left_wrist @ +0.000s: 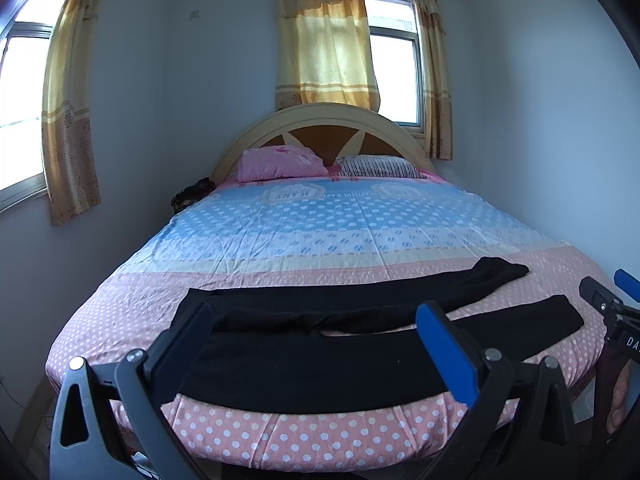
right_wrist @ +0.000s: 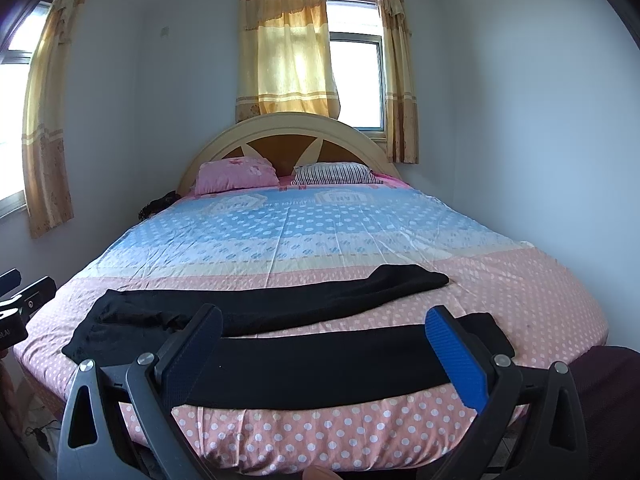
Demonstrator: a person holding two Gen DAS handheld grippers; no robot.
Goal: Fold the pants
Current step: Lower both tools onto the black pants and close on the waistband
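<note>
Black pants [left_wrist: 320, 364] lie spread flat across the near end of the bed, waist to the left, both legs running to the right with a narrow gap between them. They also show in the right wrist view [right_wrist: 312, 364]. My left gripper [left_wrist: 316, 320] is open and empty, held above the near edge over the waist and thigh part. My right gripper [right_wrist: 324, 324] is open and empty, held over the near leg toward its cuff. The right gripper shows at the right edge of the left wrist view [left_wrist: 616, 292].
The bed [left_wrist: 320, 440] has a pink and blue dotted sheet. Two pillows [left_wrist: 280, 164] lie by the curved headboard [left_wrist: 320, 120]. Walls stand close on both sides. Curtained windows [left_wrist: 392, 60] are behind and to the left. A dark item [left_wrist: 188, 196] sits by the bed's far left.
</note>
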